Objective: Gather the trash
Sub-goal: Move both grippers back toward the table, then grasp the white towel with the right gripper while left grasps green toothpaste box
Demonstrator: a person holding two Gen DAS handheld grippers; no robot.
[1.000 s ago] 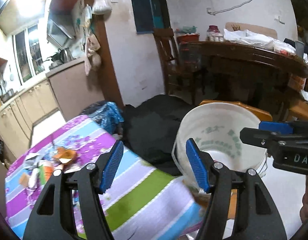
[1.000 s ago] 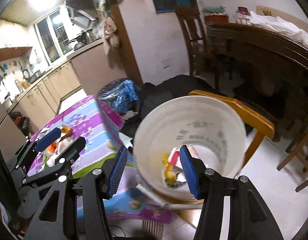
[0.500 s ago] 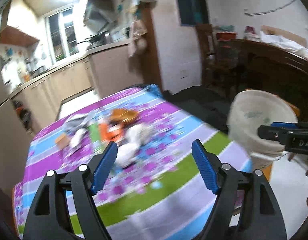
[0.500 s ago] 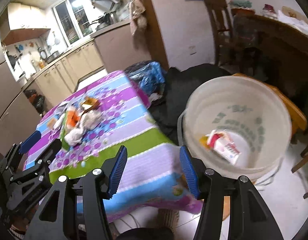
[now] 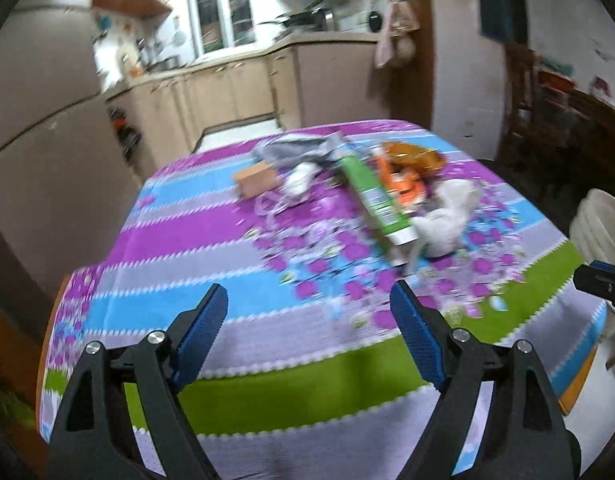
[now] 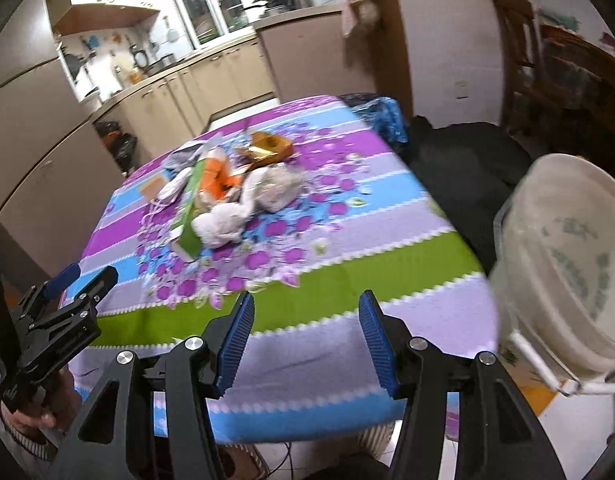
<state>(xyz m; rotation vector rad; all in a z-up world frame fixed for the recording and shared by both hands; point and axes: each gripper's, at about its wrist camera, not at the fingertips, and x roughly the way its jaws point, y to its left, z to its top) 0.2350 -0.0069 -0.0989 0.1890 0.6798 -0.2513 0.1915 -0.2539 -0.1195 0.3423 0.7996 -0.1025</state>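
**Trash pile not yet cleared; both grippers empty over the near table edge**

A heap of trash is seen on the striped tablecloth (image 5: 211,240): a green carton (image 5: 377,196), crumpled white paper (image 5: 447,216), an orange wrapper (image 5: 407,160) and a small brown box (image 5: 256,179), at about 12 to 1 o'clock from the left gripper (image 5: 307,332). Its jaws have just been opening and nothing is held between them. The right gripper (image 6: 305,340) is held part-open, also empty. The white bucket (image 6: 567,264) is placed off the table's edge at 3 o'clock. Most collecting is judged undone. Bare cloth is left between grippers and pile, so an unobstructed approach is judged possible.
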